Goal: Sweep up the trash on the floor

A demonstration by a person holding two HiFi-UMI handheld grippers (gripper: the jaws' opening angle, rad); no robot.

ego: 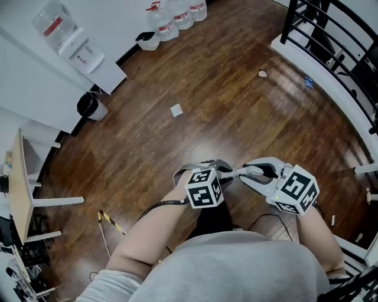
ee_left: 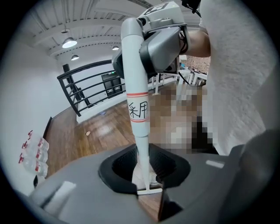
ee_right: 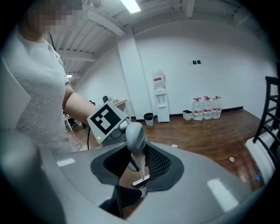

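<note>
Both grippers sit close in front of my body and share one pale broom handle (ee_left: 139,109) with a red band and black writing. My left gripper (ego: 222,168) is shut on it, and the pole runs between its jaws (ee_left: 145,175) down to a small flat foot. My right gripper (ego: 250,171) is shut on the same handle (ee_right: 139,162), and in the left gripper view it holds the pole higher up. Trash lies on the wooden floor ahead: a white paper scrap (ego: 176,110), a crumpled bit (ego: 262,74) and a blue piece (ego: 308,83). My body hides the broom's head in the head view.
A black railing (ego: 331,41) on a white curb bounds the right side. A water dispenser (ego: 82,53), water bottles (ego: 177,15), a white bin (ego: 147,40) and a black bin (ego: 91,106) line the far wall. A table (ego: 18,189) stands left; a yellow-black cable (ego: 109,221) lies near my feet.
</note>
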